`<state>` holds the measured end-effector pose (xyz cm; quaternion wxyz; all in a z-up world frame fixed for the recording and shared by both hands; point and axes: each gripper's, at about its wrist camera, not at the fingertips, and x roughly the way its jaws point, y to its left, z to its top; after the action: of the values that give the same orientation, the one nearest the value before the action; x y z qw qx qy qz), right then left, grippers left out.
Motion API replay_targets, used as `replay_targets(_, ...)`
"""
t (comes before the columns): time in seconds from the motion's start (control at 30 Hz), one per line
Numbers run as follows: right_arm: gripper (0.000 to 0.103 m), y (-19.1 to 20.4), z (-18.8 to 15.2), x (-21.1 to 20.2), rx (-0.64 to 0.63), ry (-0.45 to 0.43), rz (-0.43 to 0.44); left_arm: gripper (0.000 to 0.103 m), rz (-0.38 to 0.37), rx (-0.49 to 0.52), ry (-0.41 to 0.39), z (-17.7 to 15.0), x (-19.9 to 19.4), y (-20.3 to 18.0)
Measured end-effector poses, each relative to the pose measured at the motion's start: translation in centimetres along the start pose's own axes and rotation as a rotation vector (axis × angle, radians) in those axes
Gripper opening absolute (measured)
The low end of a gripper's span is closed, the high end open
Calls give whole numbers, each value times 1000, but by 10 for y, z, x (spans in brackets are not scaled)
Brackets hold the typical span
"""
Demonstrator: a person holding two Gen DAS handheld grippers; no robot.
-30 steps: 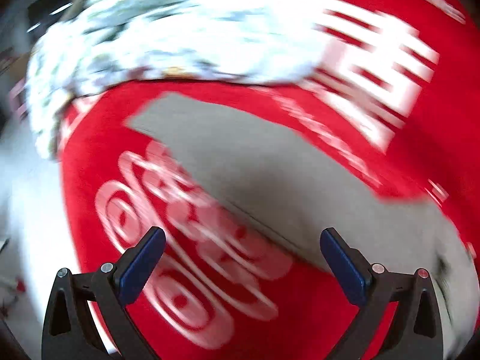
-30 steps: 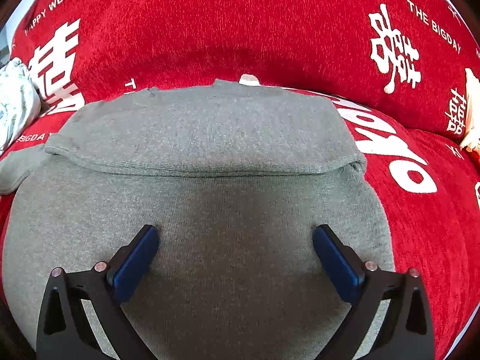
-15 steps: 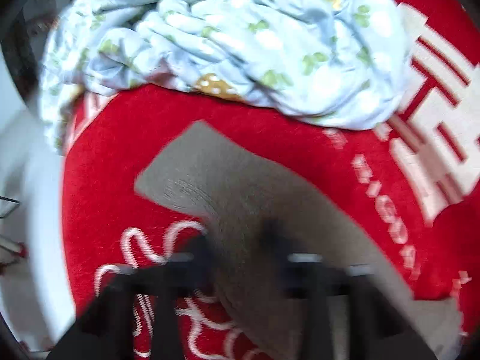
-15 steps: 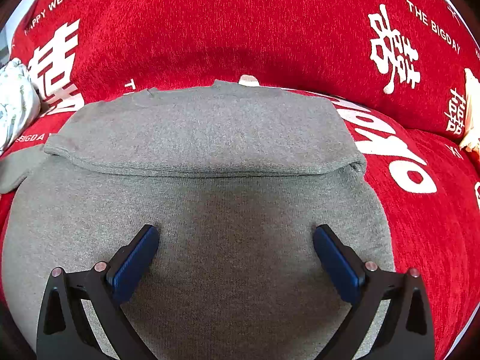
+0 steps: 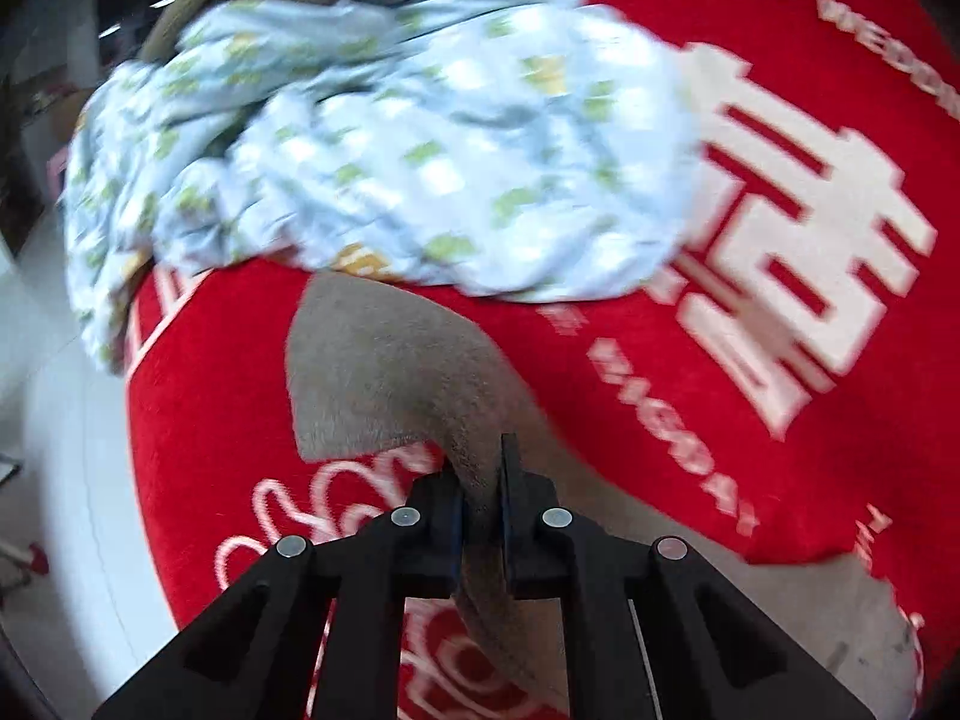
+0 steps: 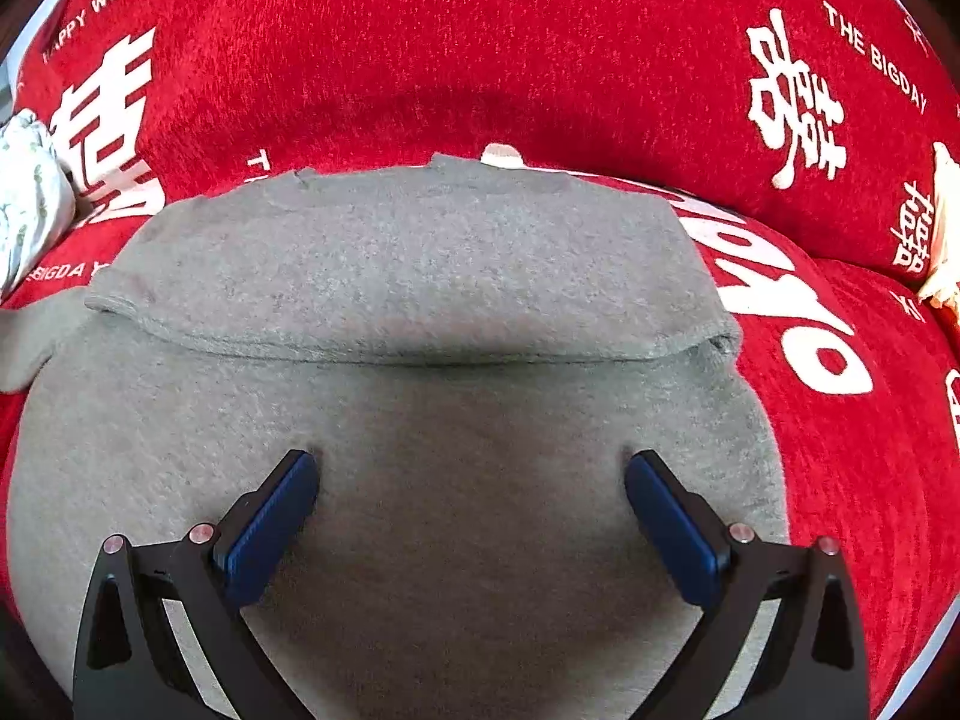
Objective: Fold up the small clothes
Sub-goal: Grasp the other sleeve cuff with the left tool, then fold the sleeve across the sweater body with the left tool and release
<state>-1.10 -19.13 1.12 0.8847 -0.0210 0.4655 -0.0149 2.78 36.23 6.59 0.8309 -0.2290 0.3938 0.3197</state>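
Note:
A grey knit garment (image 6: 420, 276) lies on a red sofa cover, its far part folded forward over the body. My right gripper (image 6: 471, 468) is open, its blue pads (image 6: 270, 522) resting on the garment's near half. In the left wrist view, my left gripper (image 5: 480, 474) is shut on the grey sleeve (image 5: 384, 372), pinched between the jaws and lifted off the cover. The sleeve end also shows at the left edge of the right wrist view (image 6: 30, 336).
A crumpled light-blue printed cloth (image 5: 384, 144) lies just beyond the sleeve, also at the left edge of the right wrist view (image 6: 24, 192). The red cover (image 6: 480, 30) has white lettering. White floor (image 5: 66, 432) lies left of the sofa edge.
My left gripper moved in over the grey sleeve and closed on it, from wide open to shut. The right gripper and the garment body have not moved.

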Motion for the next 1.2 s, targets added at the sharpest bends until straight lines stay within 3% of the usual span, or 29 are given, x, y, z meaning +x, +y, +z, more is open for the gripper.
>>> replay_targets(0.17, 103, -2, -2, 2, 6, -9, 24, 10, -82, 118, -11, -9, -26, -58)
replay_targets(0.73, 103, -4, -6, 0, 4, -43, 42, 10, -203, 404, 88, -91, -66, -215)
replay_targets(1.2, 103, -8, -8, -3, 22, -55, 79, 10, -265, 591, 95, -163, -117, -304)
